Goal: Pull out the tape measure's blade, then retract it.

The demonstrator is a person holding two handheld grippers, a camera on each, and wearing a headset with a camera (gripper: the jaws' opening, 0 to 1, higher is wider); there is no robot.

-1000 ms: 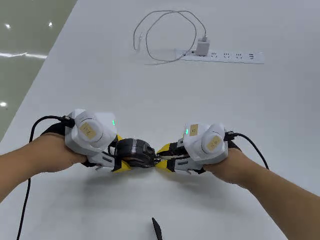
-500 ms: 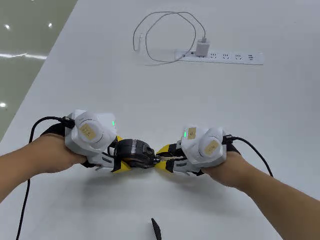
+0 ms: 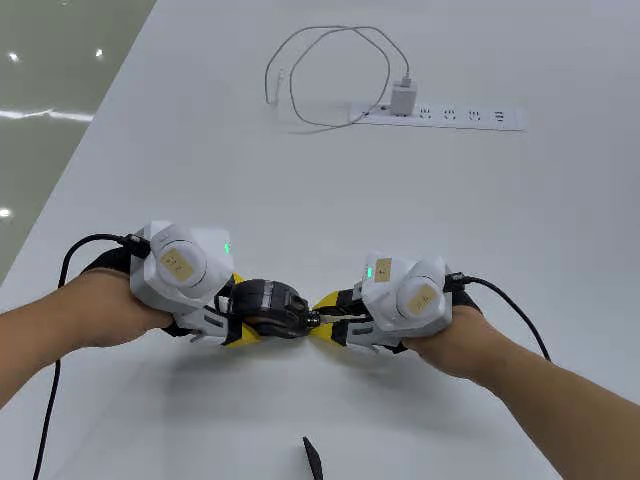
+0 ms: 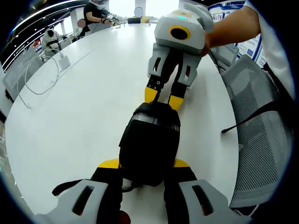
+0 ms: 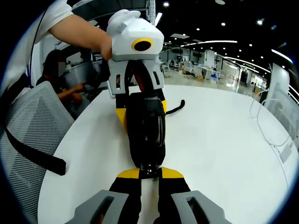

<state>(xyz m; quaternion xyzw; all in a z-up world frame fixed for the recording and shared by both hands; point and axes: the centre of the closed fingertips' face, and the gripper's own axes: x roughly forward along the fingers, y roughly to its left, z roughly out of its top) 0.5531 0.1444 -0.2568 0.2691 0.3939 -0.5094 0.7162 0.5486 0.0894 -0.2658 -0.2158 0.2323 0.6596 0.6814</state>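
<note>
Tape measure (image 3: 268, 308), boxy black, clamped in left tool (image 4: 145, 163); right tool (image 5: 149, 173) pinches its tip (image 5: 148, 167).

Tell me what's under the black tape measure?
The white table lies below the tape measure. Whether its case touches the table is hidden: the case itself and the left gripper, clamped on it, cover that spot.
</note>
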